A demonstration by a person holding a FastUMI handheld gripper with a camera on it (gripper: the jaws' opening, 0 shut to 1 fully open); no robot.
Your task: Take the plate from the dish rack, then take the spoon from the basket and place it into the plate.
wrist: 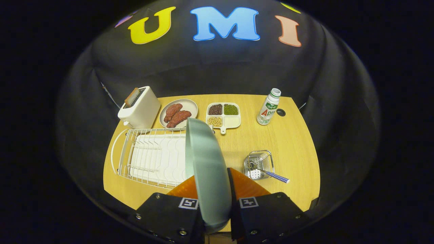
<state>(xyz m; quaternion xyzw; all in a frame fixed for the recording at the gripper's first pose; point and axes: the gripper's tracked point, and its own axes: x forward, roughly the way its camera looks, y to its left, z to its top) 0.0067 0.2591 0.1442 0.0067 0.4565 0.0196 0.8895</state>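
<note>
The gripper (213, 183) holds a pale grey-green round plate (206, 169) on edge between its two fingers, both pressing on the plate's faces, so the jaws stand narrow, no wider than the plate's thickness. The plate stands nearly upright, its rim running from between the fingers forward toward 12 o'clock, where its far edge overlaps the view of the dishes beyond.

At 10 o'clock from the fingers sits the white wire dish rack (149, 156) on its white drip tray, lying on the light wooden table (291, 142); the plate is lifted out of it and hides the rack's near right corner. At 2 o'clock from the fingers stands a small square metal mesh basket (259, 162). In it lies the spoon (268, 173), its metal bowl inside the basket and its blue-and-white chequered handle sticking out over the basket's rim toward 4 o'clock.

Farther off, at 11 o'clock, a white toaster (139, 107) holds a slice of bread in its slot. Just beside it, toward 12 o'clock, a beige oval dish (178, 113) carries two reddish-brown sausages. Next along, a white four-compartment tray (223, 115) holds dark, green and yellow beans, one compartment pale. At 1 o'clock stands a white plastic bottle (268, 107) with a green label, well apart from the basket.
</note>
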